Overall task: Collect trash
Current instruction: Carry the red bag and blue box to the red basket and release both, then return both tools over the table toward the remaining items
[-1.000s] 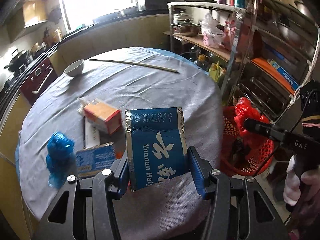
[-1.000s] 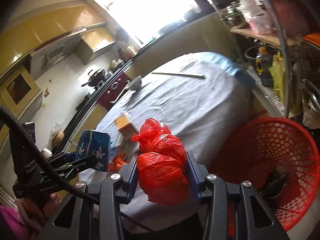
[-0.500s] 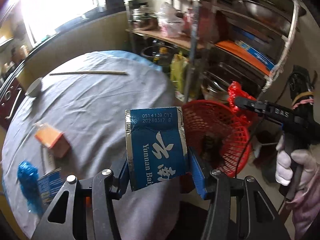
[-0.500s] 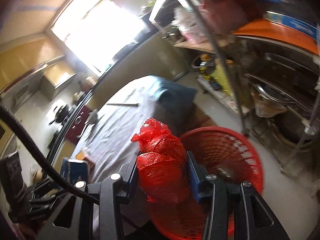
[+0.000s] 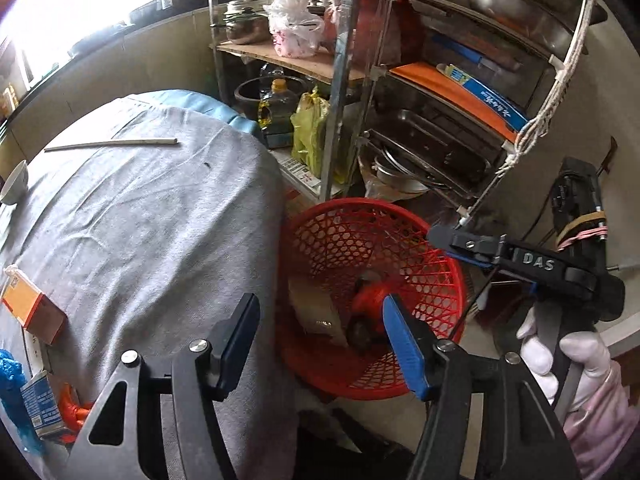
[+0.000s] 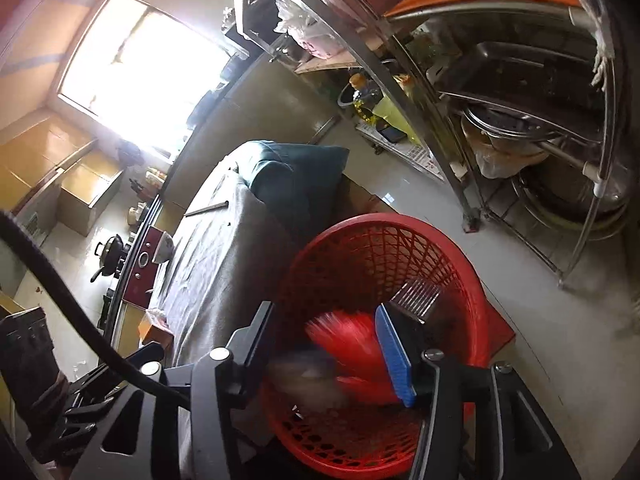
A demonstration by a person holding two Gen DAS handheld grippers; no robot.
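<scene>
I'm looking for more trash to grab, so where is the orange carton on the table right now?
In the left wrist view, the orange carton lies at the far left on the grey tablecloth, just above the small blue box, well left of the red mesh basket.

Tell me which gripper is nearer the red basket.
Right. The right gripper hangs, open, directly over the red basket, above its opening. The left gripper, also open, sits beside it at the table edge.

The basket (image 5: 400,216) is standing on the floor just beside the desk's (image 5: 160,220) right edge and before the shelf rack (image 5: 352,92), while the stick (image 5: 110,143) is lying near the far edge, the bowl (image 5: 14,182) at the far left edge, and the cartons (image 5: 32,308) along the near left edge.
</scene>
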